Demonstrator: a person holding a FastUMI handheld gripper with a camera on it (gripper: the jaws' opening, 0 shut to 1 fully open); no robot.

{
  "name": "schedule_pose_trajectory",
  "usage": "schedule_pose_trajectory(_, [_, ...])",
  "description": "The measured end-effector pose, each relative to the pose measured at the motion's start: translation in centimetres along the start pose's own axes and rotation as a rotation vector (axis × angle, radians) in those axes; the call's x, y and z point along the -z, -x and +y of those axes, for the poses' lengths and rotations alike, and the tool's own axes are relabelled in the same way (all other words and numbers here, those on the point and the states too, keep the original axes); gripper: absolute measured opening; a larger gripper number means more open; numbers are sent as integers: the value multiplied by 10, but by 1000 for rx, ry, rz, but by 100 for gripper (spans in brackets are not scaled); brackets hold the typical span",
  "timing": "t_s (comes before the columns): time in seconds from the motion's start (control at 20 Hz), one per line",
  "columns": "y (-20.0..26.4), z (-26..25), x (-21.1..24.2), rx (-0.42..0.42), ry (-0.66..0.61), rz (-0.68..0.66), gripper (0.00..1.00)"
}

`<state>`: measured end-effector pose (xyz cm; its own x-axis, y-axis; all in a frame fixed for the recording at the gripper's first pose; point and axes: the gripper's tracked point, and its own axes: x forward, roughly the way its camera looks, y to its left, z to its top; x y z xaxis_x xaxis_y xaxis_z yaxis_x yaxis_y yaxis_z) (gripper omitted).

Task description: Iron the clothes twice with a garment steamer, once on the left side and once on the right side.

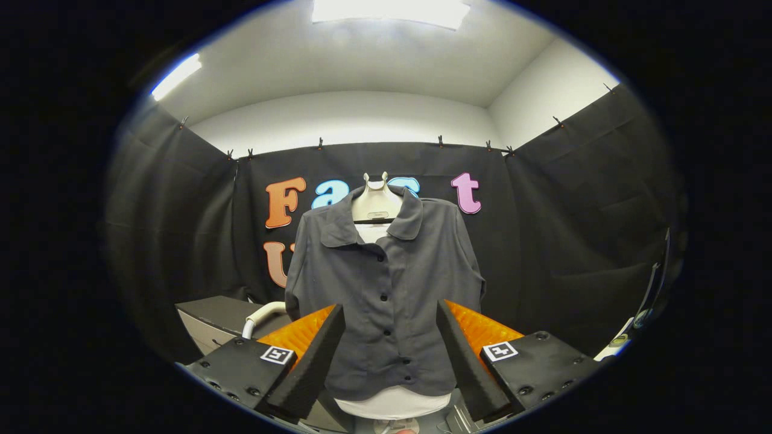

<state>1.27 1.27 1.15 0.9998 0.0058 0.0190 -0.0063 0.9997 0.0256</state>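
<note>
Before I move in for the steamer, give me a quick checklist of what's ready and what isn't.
1. Tool open and empty: ok.
2. Grey shirt hanging buttoned on the mannequin form, facing the tool: ok.
3. Steamer in hand: not ok, the fingers hold nothing.
4. Steamer location: cannot tell; a white curved handle shows beside the left finger, by the grey box.
5. Shirt's left and right sides unobstructed: ok.
</note>
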Motion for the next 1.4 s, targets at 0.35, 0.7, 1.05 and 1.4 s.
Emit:
schedule_pose_trajectory(0.35, [-9,32,5,-32,-51,21,99])
schedule_pose_trajectory(0.7, [-37,117,14,-149,-47,40,98])
schedule_pose_trajectory(1.05, [-87,242,27,-313,-109,121,99])
schedule_pose_trajectory(1.4, [-177,354,68,-386,-57,259,98])
